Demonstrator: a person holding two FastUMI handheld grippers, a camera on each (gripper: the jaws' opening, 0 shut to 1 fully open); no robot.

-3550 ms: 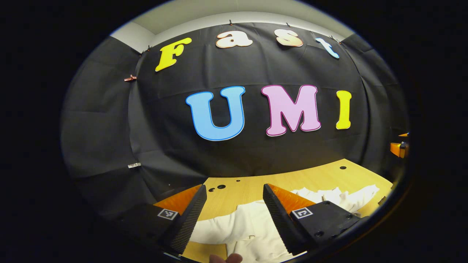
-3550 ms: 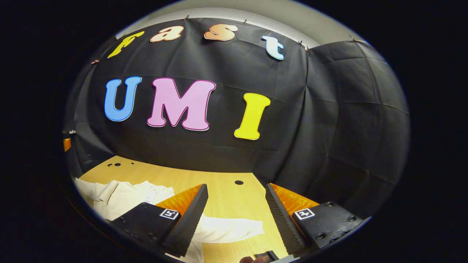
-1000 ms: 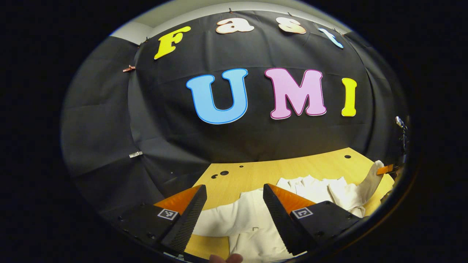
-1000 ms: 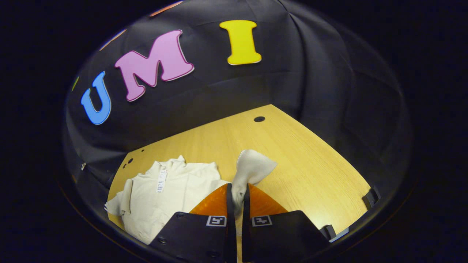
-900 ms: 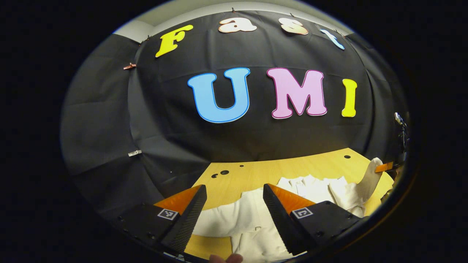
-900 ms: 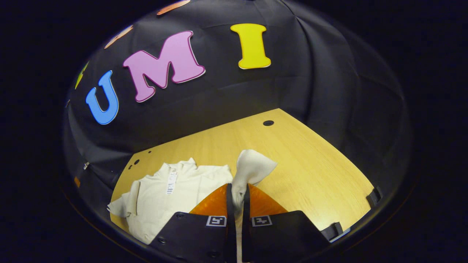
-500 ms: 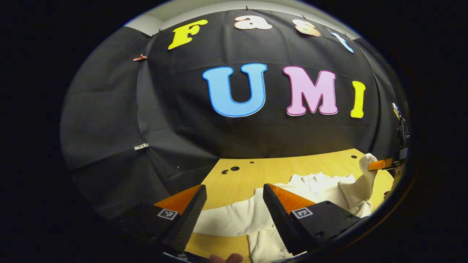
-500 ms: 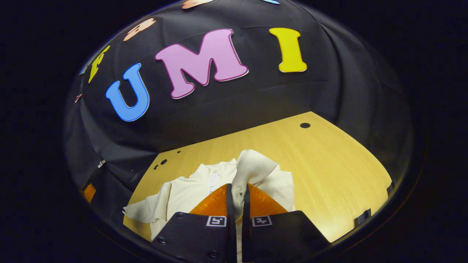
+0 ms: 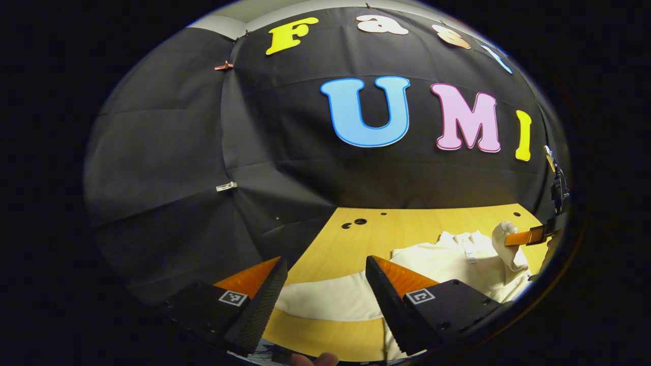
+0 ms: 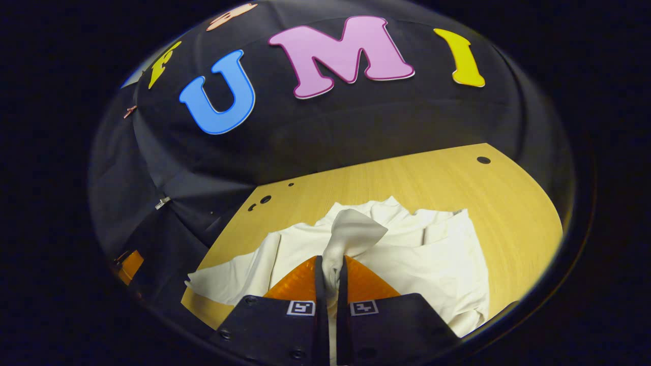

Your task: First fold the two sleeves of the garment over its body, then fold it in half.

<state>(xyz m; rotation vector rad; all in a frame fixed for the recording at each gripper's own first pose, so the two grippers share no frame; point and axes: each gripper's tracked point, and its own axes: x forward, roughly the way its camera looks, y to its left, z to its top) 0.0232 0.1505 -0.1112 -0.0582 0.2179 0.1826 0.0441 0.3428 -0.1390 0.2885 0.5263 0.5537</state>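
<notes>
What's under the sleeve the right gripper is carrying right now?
The right gripper is shut on the sleeve, lifted over the garment's body, which lies on the wooden table. Whatever lies directly beneath the gripper is covered.

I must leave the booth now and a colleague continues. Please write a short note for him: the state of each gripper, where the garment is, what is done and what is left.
Right gripper: shut on the end of one sleeve, held above the garment's body.
Left gripper: open, holding nothing, above the other sleeve, which lies flat and spread out on the wooden table.
Garment: cream, collar toward the wall.
Done: first sleeve picked up and brought over the body, not yet released.
Left: lay it down, fold the other sleeve, then fold in half.
</notes>
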